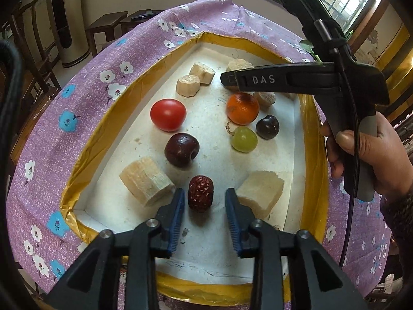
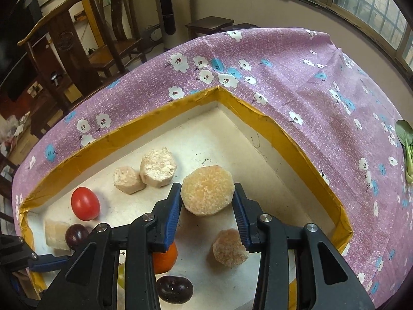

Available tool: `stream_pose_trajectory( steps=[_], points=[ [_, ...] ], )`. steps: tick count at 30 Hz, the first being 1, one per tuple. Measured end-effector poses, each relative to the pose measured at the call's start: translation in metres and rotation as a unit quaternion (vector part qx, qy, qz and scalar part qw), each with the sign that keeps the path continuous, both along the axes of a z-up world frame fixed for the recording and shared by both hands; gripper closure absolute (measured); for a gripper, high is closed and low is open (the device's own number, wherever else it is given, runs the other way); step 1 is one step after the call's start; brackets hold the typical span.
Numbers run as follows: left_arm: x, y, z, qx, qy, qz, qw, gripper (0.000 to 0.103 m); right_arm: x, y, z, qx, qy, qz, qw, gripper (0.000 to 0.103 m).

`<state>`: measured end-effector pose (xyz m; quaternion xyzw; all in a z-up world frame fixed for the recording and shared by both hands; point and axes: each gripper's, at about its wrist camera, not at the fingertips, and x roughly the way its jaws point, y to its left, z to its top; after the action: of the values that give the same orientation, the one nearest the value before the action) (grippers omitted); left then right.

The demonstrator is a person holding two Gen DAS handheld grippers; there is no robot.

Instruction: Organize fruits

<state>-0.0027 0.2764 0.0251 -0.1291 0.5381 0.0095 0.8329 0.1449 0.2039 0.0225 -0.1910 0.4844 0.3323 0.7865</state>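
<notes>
A shallow gold-rimmed tray (image 1: 108,118) holds the fruit. My left gripper (image 1: 205,199) is open, its blue pads either side of a wrinkled red date (image 1: 200,193) without touching it. Pale sugarcane chunks lie left (image 1: 146,180) and right (image 1: 260,193) of it. Beyond are a dark plum (image 1: 182,149), a red tomato (image 1: 168,115), an orange (image 1: 242,108), a green grape (image 1: 244,139) and a dark cherry (image 1: 268,127). My right gripper (image 2: 207,199) is shut on a pale round chunk (image 2: 207,190), held above the tray floor.
A purple floral cloth (image 2: 296,82) covers the table around the tray (image 2: 284,139). More pale chunks lie in the tray (image 2: 158,166) (image 2: 127,179) (image 2: 228,248). A green leaf (image 2: 406,147) lies at the cloth's right edge. Wooden chairs (image 2: 77,33) stand beyond.
</notes>
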Motion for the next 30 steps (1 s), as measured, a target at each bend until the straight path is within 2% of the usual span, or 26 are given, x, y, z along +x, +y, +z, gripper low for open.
stream_pose_trajectory(
  steps=[1,4,8,13,15,19,24,25,26,27,28,30],
  points=[
    [0.0,-0.001,0.0,0.003,-0.002,0.0,1.0,0.044,-0.001,-0.001,0.001,0.0,-0.003,-0.003,1.0,0.064],
    [-0.002,-0.006,0.005,0.016,-0.014,-0.004,0.9998,0.035,-0.006,-0.006,0.006,-0.001,-0.01,-0.007,1.0,0.063],
    [-0.003,-0.004,0.005,0.007,-0.015,-0.001,0.9999,0.032,-0.017,-0.016,0.017,-0.002,-0.031,-0.017,0.999,0.061],
    [-0.008,-0.002,0.009,0.003,-0.02,0.003,0.9998,0.028,-0.045,-0.039,0.042,0.026,-0.051,-0.041,0.998,0.061],
    [-0.012,-0.004,0.013,0.01,-0.031,0.006,0.9995,0.024,-0.062,-0.051,0.055,0.045,-0.062,-0.052,0.996,0.056],
    [-0.02,-0.01,0.024,0.032,-0.056,0.019,0.9977,0.017,-0.102,-0.077,0.075,0.07,-0.072,-0.066,0.993,0.056],
    [-0.032,-0.018,0.035,0.047,-0.077,0.045,0.9949,0.016,-0.148,-0.107,0.077,0.082,-0.07,-0.079,0.991,0.054],
    [-0.034,-0.02,0.037,0.049,-0.079,0.051,0.9944,0.016,-0.155,-0.111,0.076,0.081,-0.069,-0.081,0.991,0.053],
    [-0.037,-0.022,0.038,0.05,-0.08,0.056,0.9939,0.016,-0.162,-0.115,0.074,0.08,-0.066,-0.085,0.991,0.047],
    [-0.039,-0.024,0.039,0.054,-0.078,0.063,0.9936,0.016,-0.167,-0.119,0.071,0.082,-0.063,-0.089,0.991,0.034],
    [-0.04,-0.026,0.04,0.056,-0.074,0.068,0.9934,0.016,-0.173,-0.122,0.069,0.083,-0.063,-0.094,0.99,0.028],
    [-0.045,-0.029,0.041,0.055,-0.073,0.076,0.9929,0.016,-0.182,-0.128,0.068,0.087,-0.063,-0.092,0.99,0.025]
  ],
)
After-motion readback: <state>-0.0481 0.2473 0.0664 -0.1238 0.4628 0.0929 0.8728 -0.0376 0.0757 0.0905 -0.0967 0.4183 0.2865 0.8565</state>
